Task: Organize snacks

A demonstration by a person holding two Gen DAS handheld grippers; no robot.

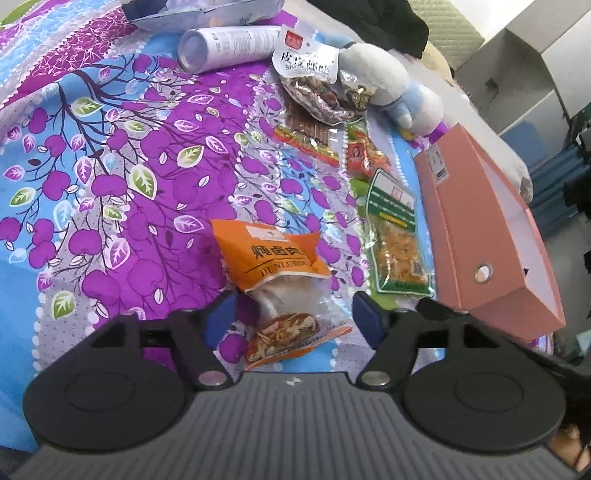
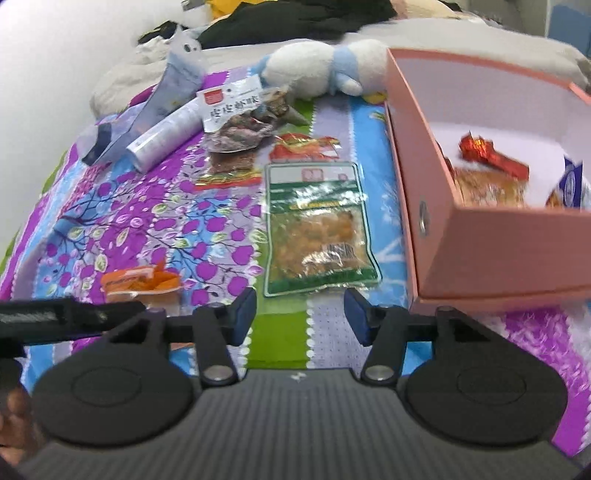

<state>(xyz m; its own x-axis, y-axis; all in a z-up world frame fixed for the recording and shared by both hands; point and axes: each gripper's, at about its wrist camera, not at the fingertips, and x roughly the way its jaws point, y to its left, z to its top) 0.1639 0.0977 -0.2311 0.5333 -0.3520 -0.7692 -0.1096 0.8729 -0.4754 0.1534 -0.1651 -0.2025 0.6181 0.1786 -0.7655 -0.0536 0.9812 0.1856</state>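
My left gripper (image 1: 293,319) is open, its jaws on either side of the lower end of an orange snack packet (image 1: 275,269) lying on the purple floral bedspread; the packet also shows in the right wrist view (image 2: 142,282). My right gripper (image 2: 300,315) is open and empty, just short of a green snack packet (image 2: 317,229), which also shows in the left wrist view (image 1: 397,236). A pink box (image 2: 495,243) to the right holds a red-wrapped snack (image 2: 491,157) and other packets. More packets (image 2: 236,122) lie farther back.
A white spray can (image 1: 229,46) and a white-and-blue plush toy (image 1: 399,88) lie at the far side of the bed. Dark clothes (image 2: 295,18) are piled behind. The pink box (image 1: 491,236) sits near the bed's right edge.
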